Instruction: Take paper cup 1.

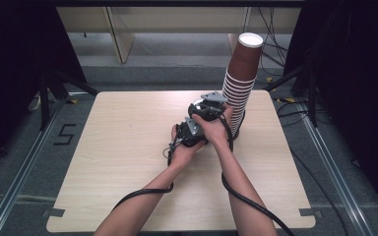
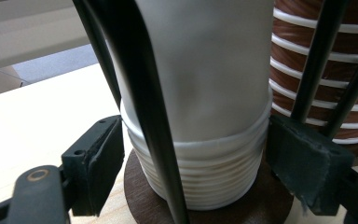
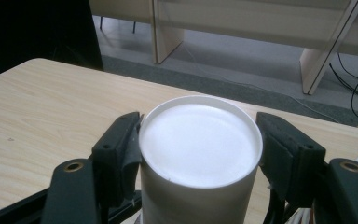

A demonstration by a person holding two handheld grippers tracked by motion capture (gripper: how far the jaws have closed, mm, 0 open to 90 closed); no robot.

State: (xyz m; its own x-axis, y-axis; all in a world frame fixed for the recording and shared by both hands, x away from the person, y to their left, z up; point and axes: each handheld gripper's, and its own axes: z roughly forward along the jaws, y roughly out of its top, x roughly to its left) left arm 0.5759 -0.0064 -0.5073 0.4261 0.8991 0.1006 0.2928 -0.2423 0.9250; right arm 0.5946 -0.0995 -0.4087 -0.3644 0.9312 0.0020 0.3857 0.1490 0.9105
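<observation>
**Both grippers on the white cup stack**

We had both forearms reaching in from the near table [image 1: 128, 147] edge, hands bunched mid-table. Left gripper [image 2: 193, 158], lower down, straddled the ribbed rolled rims of the nested white cup stack [image 2: 200, 93]; right pad touched the rim, left pad stood just off it, so not clamped. Right gripper [image 3: 198, 140] was clenched on the upside-down top cup [image 3: 200, 140], smooth matte white, flat round base up. The stack sat on a dark brown round base [image 2: 261, 205]. Just behind: a tall brown paper cup stack [image 1: 241, 73], white rims, leaning slightly.
</observation>
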